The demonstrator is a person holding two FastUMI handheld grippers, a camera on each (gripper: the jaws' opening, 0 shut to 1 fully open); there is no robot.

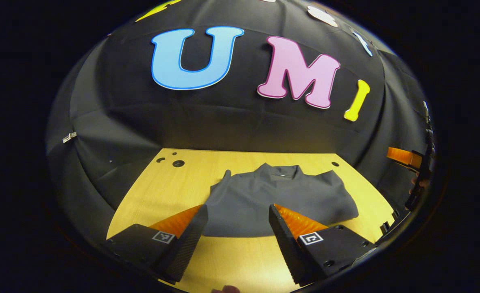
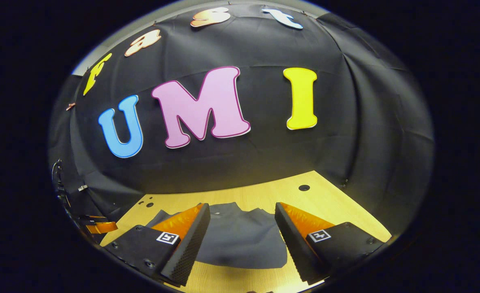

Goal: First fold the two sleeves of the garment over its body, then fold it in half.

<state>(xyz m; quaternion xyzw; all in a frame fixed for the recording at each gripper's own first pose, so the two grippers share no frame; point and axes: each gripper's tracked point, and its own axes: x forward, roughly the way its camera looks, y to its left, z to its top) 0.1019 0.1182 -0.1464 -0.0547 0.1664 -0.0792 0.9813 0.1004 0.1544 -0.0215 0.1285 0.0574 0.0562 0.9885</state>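
Note:
A dark grey garment (image 1: 272, 199) lies flat on the wooden table (image 1: 171, 183), collar toward the booth's wall, its sides tucked in so it forms a compact shape. My left gripper (image 1: 238, 211) hovers open just short of its near hem, nothing between the fingers. In the right gripper view the same garment (image 2: 240, 236) lies beyond and below my right gripper (image 2: 242, 211), which is also open and holds nothing. The other gripper's orange part (image 1: 402, 156) shows at the far right edge of the left gripper view, and an orange part (image 2: 99, 226) shows at the far left of the right gripper view.
The light wooden table (image 2: 329, 199) has small dark holes (image 1: 178, 163) near its back corners, one hole (image 2: 304, 187) at the right. Black cloth walls close in on the back and sides. Bare wood lies on both sides of the garment.

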